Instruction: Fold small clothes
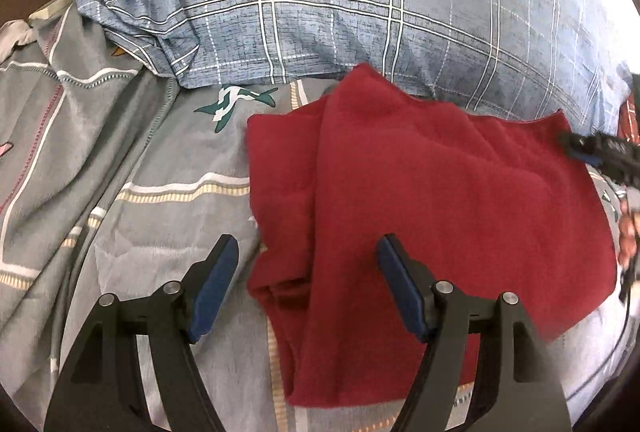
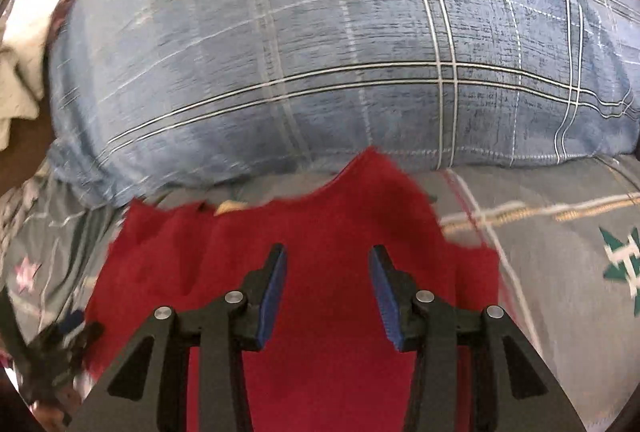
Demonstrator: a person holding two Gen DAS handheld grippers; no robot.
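Red cloth (image 1: 432,199), a small fleecy garment, lies on a grey patterned bedspread (image 1: 152,216), partly folded: one layer is doubled over the rest, with a long crease running from its far edge toward the near edge. Its far edge reaches the foot of a blue checked pillow (image 1: 320,11) and one peak of the fabric just touches that pillow, as the right wrist view (image 2: 332,272) also shows.

The left gripper (image 1: 308,252) hangs over the near left part of the cloth with its jaws wide; the left finger stands over bare bedspread, the right one over the red fabric, and nothing is pinched between the blue pads.

The right gripper (image 2: 328,264) is over the cloth's right side, jaws parted to a middling gap and empty, the fabric lying below the pads. In the left wrist view it appears blurred at the cloth's far right corner (image 1: 592,151), with part of a hand (image 1: 630,232) just beside the right edge.

A pale crumpled fabric (image 2: 16,79) lies beyond the pillow's left end.
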